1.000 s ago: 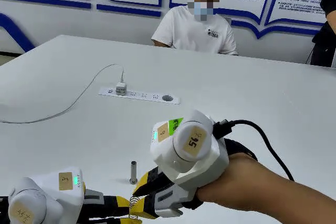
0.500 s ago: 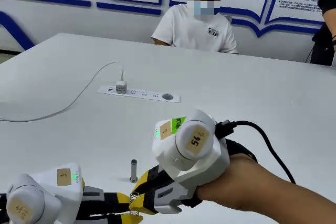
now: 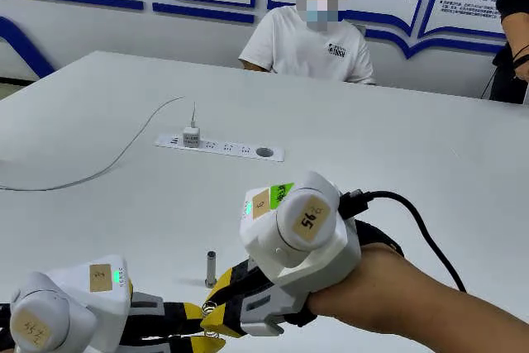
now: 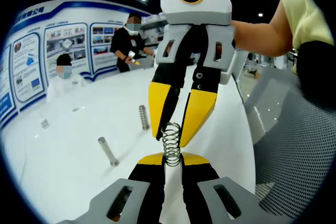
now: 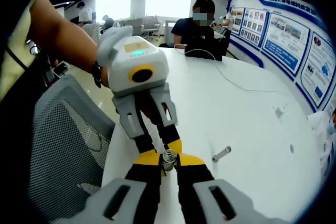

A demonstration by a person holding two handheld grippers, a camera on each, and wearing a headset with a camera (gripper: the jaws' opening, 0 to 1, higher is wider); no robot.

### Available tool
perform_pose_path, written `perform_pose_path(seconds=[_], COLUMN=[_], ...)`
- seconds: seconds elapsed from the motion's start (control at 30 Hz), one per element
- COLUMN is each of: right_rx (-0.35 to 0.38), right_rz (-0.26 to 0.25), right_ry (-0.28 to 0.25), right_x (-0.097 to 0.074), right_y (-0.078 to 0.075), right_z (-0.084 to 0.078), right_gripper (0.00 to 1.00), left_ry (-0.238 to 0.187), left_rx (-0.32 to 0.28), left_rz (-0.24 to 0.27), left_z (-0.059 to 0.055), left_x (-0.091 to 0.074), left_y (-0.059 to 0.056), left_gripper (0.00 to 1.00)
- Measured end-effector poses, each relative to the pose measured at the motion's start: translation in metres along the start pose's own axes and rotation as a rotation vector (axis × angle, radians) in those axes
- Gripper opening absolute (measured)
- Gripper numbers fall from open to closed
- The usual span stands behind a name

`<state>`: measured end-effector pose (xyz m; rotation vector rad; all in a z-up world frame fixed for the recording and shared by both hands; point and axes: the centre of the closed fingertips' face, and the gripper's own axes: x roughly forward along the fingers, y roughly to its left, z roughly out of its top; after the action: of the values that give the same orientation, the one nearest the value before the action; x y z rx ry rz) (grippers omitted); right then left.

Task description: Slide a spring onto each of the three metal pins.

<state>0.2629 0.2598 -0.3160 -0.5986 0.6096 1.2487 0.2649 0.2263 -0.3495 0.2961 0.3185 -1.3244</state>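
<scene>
A small steel spring [image 3: 210, 321] hangs between my two grippers at the near table edge. My left gripper [image 4: 171, 161] is shut on its lower end [image 4: 171, 145]. My right gripper [image 5: 169, 162] meets it from the opposite side, with its yellow fingertips [image 4: 159, 109] closed on the spring's [image 5: 168, 158] other end. In the head view the left gripper [image 3: 201, 326] lies at bottom left and the right gripper [image 3: 215, 303] sits under a hand. A bare metal pin [image 3: 211, 268] stands just beyond them. The left gripper view has a bare pin [image 4: 107, 151] and a farther pin [image 4: 144, 117] wrapped in a coil.
A white power strip [image 3: 219, 149] with a plugged charger and cable lies mid-table. A person [image 3: 306, 39] sits at the far side. A grey mesh chair [image 5: 63, 145] stands just off the near table edge [image 5: 113, 145].
Both grippers stay joined at the spring and have drifted slightly down and to the left. The pin has not moved.
</scene>
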Motion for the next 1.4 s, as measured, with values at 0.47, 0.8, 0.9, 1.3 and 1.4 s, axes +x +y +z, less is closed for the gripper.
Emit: perform_pose_path(seconds=[0.47,0.8,0.9,1.3,1.4], right_rx=[0.023,0.034,0.038,0.064,0.066], right_rz=[-0.010,-0.034,-0.043,-0.090,-0.104], right_ry=[-0.003,-0.014,-0.017,-0.055,-0.058], right_x=[-0.001,-0.005,-0.007,-0.014,-0.014], right_y=[-0.006,-0.015,-0.018,-0.041,-0.046], right_z=[-0.001,0.002,0.003,0.012,0.013], right_gripper=[0.12,0.12,0.12,0.12,0.12], left_ry=[0.010,0.004,0.008,0.004,0.003], left_rx=[0.004,-0.047,-0.062,-0.107,-0.111], left_rz=[0.016,0.062,0.074,0.119,0.122], left_z=[-0.002,-0.005,-0.008,-0.011,-0.012], left_x=[0.000,-0.005,-0.006,-0.010,-0.011], left_y=[0.004,0.014,0.017,0.028,0.028], left_gripper=[0.19,0.35,0.39,0.53,0.55])
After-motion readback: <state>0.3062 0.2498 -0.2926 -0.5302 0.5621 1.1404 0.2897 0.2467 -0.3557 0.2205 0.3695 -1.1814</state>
